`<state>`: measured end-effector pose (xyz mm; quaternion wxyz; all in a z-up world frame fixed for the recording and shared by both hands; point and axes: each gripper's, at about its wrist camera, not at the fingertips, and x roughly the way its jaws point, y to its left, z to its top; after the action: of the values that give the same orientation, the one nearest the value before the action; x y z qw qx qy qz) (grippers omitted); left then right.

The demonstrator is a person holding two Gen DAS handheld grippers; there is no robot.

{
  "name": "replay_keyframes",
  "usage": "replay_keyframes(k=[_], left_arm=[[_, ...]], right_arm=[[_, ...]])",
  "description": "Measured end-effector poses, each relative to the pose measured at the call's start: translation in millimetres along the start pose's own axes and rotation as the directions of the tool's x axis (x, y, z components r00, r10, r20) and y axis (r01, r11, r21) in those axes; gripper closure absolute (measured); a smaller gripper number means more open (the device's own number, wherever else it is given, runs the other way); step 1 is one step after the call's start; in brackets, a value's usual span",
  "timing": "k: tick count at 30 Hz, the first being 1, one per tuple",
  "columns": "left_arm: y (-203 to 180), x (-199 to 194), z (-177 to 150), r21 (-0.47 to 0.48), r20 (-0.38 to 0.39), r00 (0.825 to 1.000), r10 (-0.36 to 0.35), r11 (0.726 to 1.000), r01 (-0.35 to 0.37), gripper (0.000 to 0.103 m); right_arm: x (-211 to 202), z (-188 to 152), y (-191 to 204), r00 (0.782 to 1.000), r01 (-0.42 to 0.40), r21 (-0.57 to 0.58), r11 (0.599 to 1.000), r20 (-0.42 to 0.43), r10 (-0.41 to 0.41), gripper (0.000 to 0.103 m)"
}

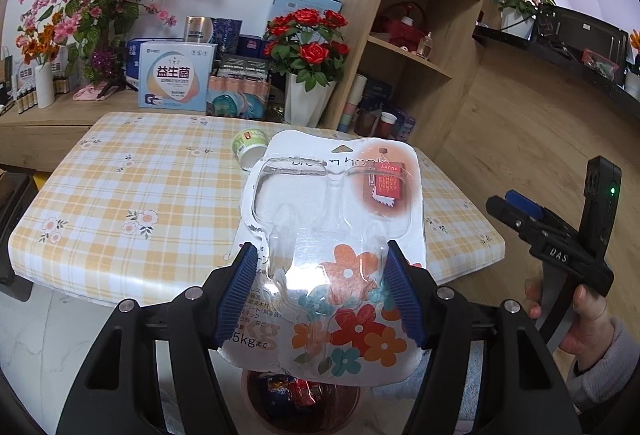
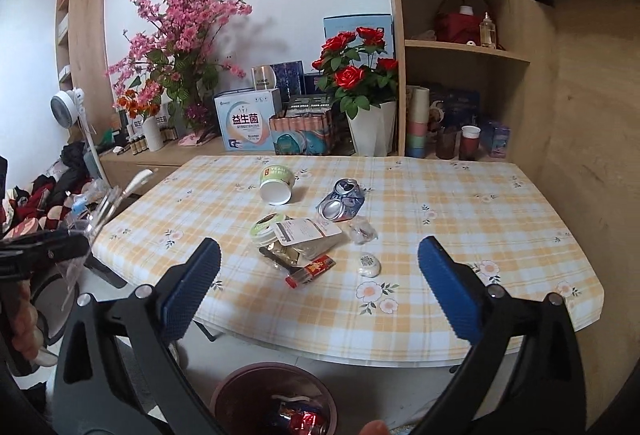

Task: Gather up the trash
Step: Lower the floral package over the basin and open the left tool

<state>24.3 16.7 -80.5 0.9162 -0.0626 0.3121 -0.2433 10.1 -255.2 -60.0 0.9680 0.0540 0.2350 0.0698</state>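
Where blue pads pinch, "hook" blister pack [image 1: 340, 235], "5kg" print.

You have a table [image 2: 460, 195] in a yellow checked cloth carrying a tipped paper cup [image 2: 277, 184], crushed can [image 2: 341, 200], wrappers [image 2: 298, 247] and what may be a small white pebble [image 2: 369, 264].

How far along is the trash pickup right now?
Done: some wrappers lie in the bin. In hand: the left gripper holds a blister pack above it; the right gripper is open, empty. Left: paper cup, crushed can, other scraps on the table.
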Motion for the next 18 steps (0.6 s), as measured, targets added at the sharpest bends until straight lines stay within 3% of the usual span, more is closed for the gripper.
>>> replay_keyframes(k=[14, 18], left_arm=[[-27.6, 26.2, -12.3, 0.061, -0.092, 0.993, -0.073, 0.995, 0.078, 0.039], [-32.4, 32.2, -18.2, 0.084, -0.114, 0.99, -0.078, 0.993, 0.088, 0.019]], right_arm=[[-0.8, -7.9, -19.7, 1.0, 0.002, 0.049, 0.999, -0.003, -0.002, 0.006], [0.3, -8.8, -21.8, 1.0, 0.01, 0.052, 0.999, -0.009, -0.009, 0.006]])
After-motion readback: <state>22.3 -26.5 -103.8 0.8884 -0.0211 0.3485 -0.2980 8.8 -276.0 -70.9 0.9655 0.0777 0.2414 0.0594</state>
